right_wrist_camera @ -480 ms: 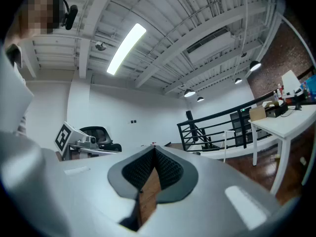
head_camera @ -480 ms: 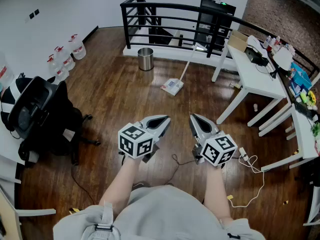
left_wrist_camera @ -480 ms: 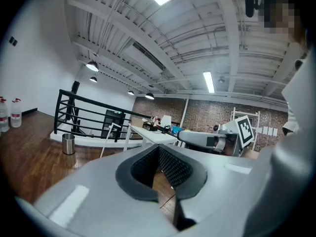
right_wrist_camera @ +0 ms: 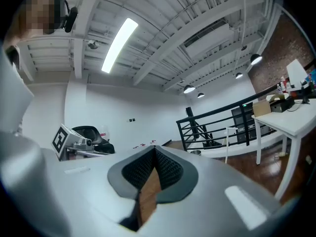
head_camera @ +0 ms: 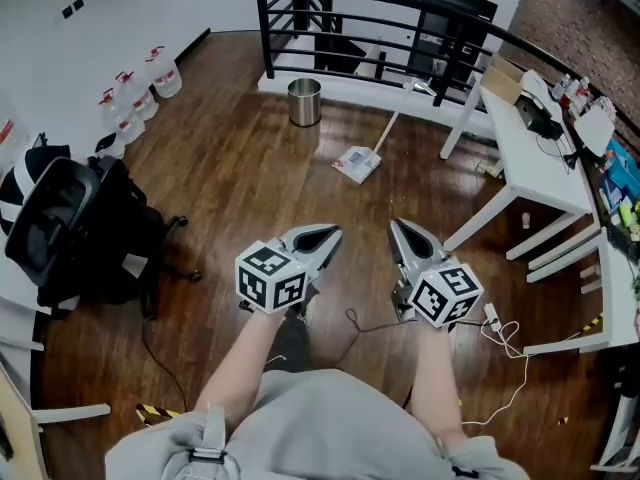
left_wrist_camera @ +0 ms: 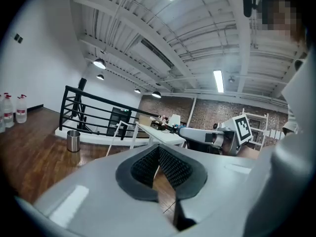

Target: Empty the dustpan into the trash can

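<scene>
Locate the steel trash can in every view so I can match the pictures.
Head view: trash can at upper centre, on the floor in front of the black railing.
Left gripper view: trash can at middle left, below the black railing.
Right gripper view: perhaps the small grey shape under the black railing; too small to be sure.
Shared landmark: the black railing.

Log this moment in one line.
left tool: shut, empty | right tool: shut, empty | dustpan: on floor, ahead of both tools | trash can: upright, beyond dustpan
</scene>
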### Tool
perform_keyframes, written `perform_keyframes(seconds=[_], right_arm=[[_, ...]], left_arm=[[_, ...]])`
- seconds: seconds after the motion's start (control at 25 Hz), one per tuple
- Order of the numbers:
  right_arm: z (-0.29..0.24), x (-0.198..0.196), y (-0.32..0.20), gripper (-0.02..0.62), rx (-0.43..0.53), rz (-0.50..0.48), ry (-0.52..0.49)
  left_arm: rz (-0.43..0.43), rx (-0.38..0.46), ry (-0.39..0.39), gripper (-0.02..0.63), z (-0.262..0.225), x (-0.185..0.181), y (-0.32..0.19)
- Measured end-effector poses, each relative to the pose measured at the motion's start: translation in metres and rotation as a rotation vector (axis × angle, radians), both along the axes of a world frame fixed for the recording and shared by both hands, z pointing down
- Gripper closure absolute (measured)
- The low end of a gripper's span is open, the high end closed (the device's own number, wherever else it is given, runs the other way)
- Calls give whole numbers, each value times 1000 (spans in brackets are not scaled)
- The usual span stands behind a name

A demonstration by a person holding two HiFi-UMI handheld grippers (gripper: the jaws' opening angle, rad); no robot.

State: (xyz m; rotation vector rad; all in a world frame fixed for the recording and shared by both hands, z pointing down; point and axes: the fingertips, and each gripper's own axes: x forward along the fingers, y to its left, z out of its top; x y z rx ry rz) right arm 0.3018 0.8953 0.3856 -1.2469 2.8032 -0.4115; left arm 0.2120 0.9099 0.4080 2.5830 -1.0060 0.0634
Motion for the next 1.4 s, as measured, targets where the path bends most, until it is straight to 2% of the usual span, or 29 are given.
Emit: perform_keyframes(seconds=[0.36,0.6,0.8,0.96,1.16,1.4], right_arm=[[4,-38,-174,597,-26,61,43],[-7,-55,-282,597,-5,107,53],[5,-48,-366,597,-35,135,45],[14,-39,-444,597,-41,100,48],[18,-3,-553,597,-42,109,52],[9,26,-668,580,-38,81,-18]], left_arm=[[68,-2,37,620,-2,-36,-182],[130,1,12,620,-4,-48,-294],[157,3,25,620,-2,-38,-374],[127,-2,32,620,5,-28,-452],[90,-15,8,620,10,-5,-552],[53,-26,-11,620,7,20,-656]])
